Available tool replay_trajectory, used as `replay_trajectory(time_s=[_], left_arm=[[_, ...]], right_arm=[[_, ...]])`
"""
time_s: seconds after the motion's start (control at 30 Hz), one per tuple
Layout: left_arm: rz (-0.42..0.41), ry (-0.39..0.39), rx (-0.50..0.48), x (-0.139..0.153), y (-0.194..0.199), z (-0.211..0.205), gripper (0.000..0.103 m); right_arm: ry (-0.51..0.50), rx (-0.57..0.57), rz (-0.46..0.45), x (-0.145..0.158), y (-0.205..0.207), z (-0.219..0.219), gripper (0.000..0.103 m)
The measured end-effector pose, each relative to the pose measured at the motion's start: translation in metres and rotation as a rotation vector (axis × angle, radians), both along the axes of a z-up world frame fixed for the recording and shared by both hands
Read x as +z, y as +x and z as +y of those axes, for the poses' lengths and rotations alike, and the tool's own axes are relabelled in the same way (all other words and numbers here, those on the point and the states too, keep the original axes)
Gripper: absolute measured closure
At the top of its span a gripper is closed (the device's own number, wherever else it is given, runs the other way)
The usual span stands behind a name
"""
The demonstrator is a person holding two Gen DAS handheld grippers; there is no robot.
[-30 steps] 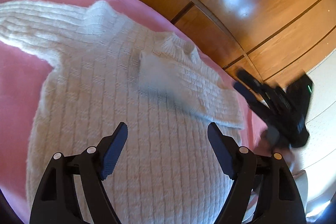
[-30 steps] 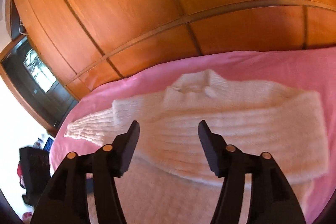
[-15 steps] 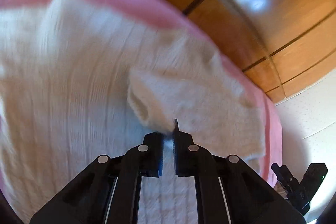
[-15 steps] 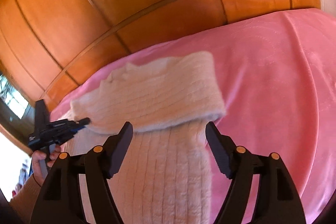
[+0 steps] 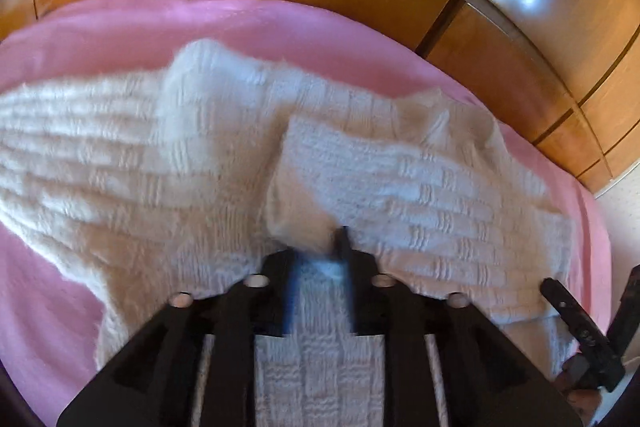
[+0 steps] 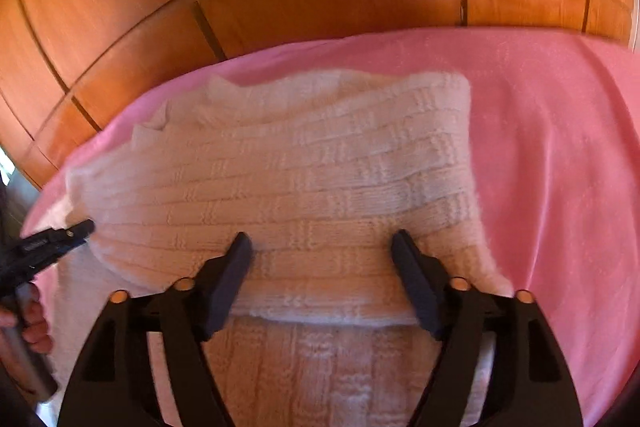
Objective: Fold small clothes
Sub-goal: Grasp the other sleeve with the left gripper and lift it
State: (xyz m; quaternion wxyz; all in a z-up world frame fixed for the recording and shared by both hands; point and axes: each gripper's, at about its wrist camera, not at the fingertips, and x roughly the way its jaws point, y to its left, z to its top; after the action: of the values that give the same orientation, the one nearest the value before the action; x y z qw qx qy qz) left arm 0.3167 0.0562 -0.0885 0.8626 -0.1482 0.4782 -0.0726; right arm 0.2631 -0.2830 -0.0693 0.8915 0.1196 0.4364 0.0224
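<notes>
On the pink bed (image 6: 560, 147), the white knit sweater (image 6: 300, 179) has its right sleeve (image 5: 400, 187) folded across the chest and its left sleeve outstretched; the left gripper (image 5: 320, 259), open a second ago, now pinches the cuff, while the right gripper (image 6: 322, 267) hovers wide open, holding nothing.

I am seeing my left gripper (image 5: 320, 259) pinching the cuff of the folded sleeve (image 5: 400, 195) of the white knit sweater (image 5: 160, 163). The sweater is lying on the pink bedspread (image 5: 60, 307); my right gripper (image 5: 592, 331) is showing at the right edge.
</notes>
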Motion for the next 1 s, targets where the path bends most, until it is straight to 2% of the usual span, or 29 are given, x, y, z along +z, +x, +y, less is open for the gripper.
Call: replay_trajectory(time_s=[0.03, 0.1, 0.17, 0.27, 0.37, 0.4, 0.5, 0.57, 0.63, 0.7, 0.87, 1.0], left_arm=[[-0.006, -0.011, 0.002, 0.001, -0.005, 0.004, 0.058], [-0.031, -0.032, 0.032, 0.008, -0.019, 0.019, 0.042], [-0.063, -0.068, 0.071, 0.015, -0.035, 0.042, 0.042], [-0.06, -0.129, 0.168, 0.015, -0.061, 0.094, 0.042], [-0.006, -0.211, 0.318, 0.005, -0.091, 0.166, 0.042], [0.013, -0.247, 0.404, 0.001, -0.104, 0.198, 0.042], [-0.007, -0.319, 0.567, 0.002, -0.131, 0.269, 0.048], [-0.046, -0.367, 0.668, 0.004, -0.146, 0.311, 0.048], [-0.055, -0.379, 0.771, 0.004, -0.155, 0.347, 0.048], [-0.056, -0.389, 0.827, 0.002, -0.155, 0.375, 0.048], [-0.074, -0.452, 0.873, -0.002, -0.137, 0.41, 0.048], [-0.07, -0.427, 0.891, -0.001, -0.112, 0.421, 0.049]], right_arm=[[-0.032, 0.007, -0.007, -0.001, -0.001, 0.006, 0.019], [-0.107, 0.014, -0.011, -0.004, -0.002, 0.016, 0.015], [-0.141, 0.019, -0.005, -0.007, -0.001, 0.021, 0.013], [-0.128, 0.021, -0.004, -0.009, -0.001, 0.018, 0.009], [-0.118, 0.036, 0.0, -0.01, 0.002, 0.019, 0.002], [-0.127, 0.037, 0.002, -0.01, 0.003, 0.02, 0.002], [-0.146, 0.036, 0.004, -0.009, 0.005, 0.024, 0.002], [-0.15, 0.035, 0.001, -0.009, 0.005, 0.026, 0.002], [-0.159, 0.034, 0.001, -0.01, 0.006, 0.029, 0.002], [-0.168, 0.033, 0.001, -0.011, 0.006, 0.032, 0.002], [-0.185, 0.031, 0.001, -0.012, 0.007, 0.034, 0.002], [-0.193, 0.028, 0.001, -0.011, 0.006, 0.035, 0.002]])
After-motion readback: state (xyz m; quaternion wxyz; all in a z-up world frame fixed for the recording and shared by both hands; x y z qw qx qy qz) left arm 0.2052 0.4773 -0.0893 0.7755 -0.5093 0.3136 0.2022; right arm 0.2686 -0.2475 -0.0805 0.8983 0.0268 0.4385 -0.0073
